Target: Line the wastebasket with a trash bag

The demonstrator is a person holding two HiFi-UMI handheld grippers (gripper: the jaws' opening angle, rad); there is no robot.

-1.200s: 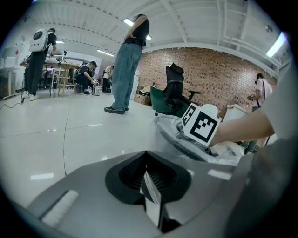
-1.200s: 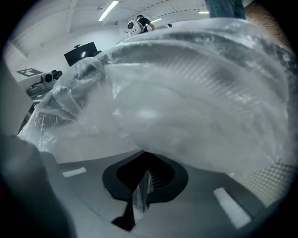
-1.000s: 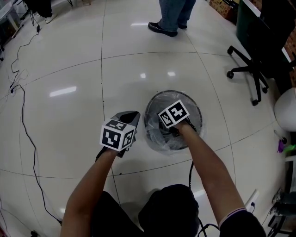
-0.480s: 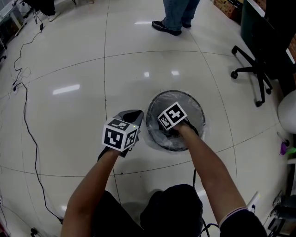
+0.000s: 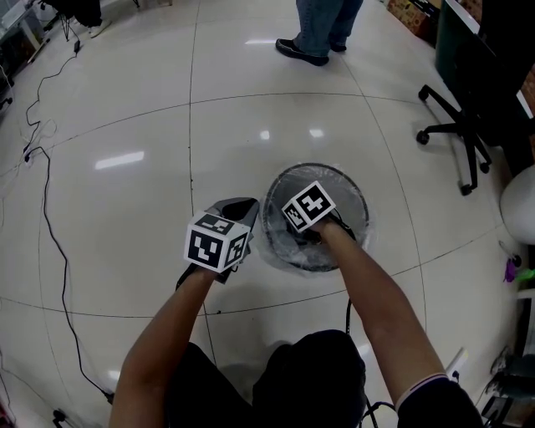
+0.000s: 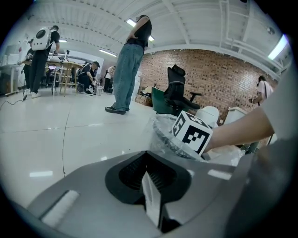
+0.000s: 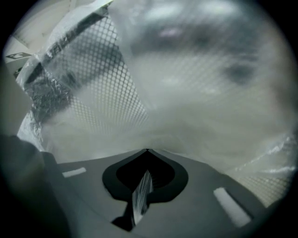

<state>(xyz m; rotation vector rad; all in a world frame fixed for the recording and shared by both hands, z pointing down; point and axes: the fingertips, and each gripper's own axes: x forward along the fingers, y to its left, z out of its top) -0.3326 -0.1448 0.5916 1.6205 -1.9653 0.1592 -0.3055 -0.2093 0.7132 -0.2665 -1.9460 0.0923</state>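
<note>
Two grippers, both mine. The left gripper (image 5: 240,207) has its jaws pressed together on nothing and hovers just outside the left rim of the wastebasket (image 5: 358,197). The right gripper (image 7: 142,188) is likewise clenched with nothing visible between its jaws. It points steeply down inside the basket, its marker cube (image 5: 305,206) above the opening. One wastebasket: round, black wire mesh, upright on the white tiled floor (image 5: 125,100) ahead of me. One trash bag (image 5: 288,251): clear film, inside the basket against the mesh wall and lapped over the rim, filling the right gripper view with crumpled folds. One office chair (image 5: 464,117): black, well apart at upper right. One standing person (image 5: 322,25): legs and shoes only, beyond the basket. One long black cable (image 5: 46,226) trailing over the floor at left. My right forearm (image 5: 376,309) crosses the near rim and hides part of the opening.
</note>
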